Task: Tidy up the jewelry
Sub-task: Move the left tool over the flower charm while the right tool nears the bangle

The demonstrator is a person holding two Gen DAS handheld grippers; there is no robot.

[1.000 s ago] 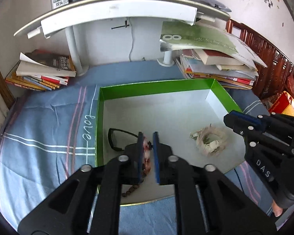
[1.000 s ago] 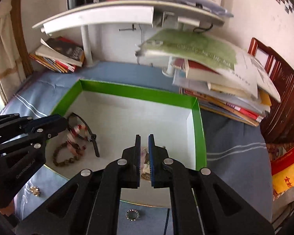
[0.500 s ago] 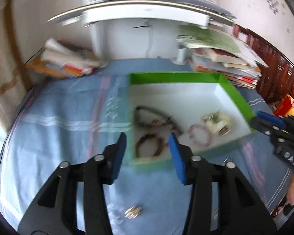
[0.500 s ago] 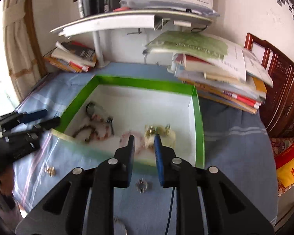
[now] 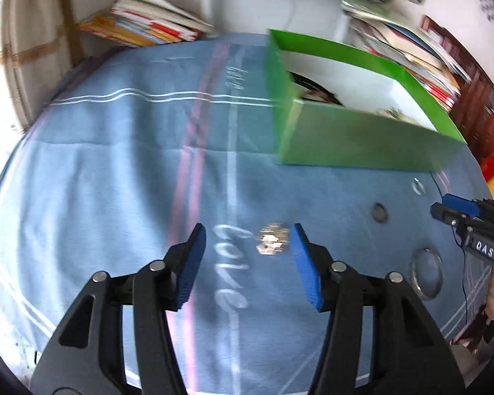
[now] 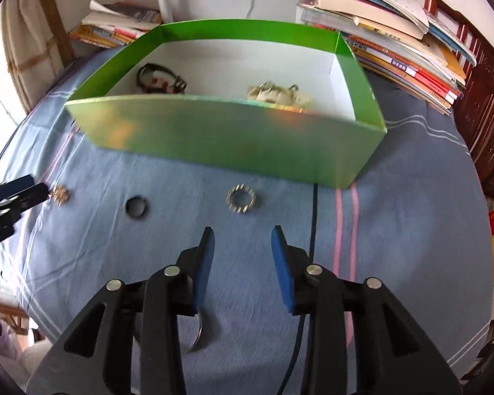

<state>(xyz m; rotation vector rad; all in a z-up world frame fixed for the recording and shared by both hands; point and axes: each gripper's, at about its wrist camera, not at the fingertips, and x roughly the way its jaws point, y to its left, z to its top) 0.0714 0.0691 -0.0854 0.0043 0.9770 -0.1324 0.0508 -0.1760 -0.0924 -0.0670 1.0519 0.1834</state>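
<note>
Two claws over the blue cloth on the tabletop, one green box behind. Four loose pieces on the cloth: a gold cluster, a dark ring, a toothed silver ring, and a large plain hoop half hidden under the right claw's frame. Inside the box, a black-and-red bracelet tangle and a pale heap; exact count in there not clear.

Left claw spread wide, jaws just been opening, gold cluster lying between the pads, nearer the right one, not touched. Right claw parted too, just been opening, nothing between the pads; toothed ring just ahead of the tips.

A second back, both claws nearly closed over the box, down among the bracelets. Now out in front of the box, low over the cloth.
</note>
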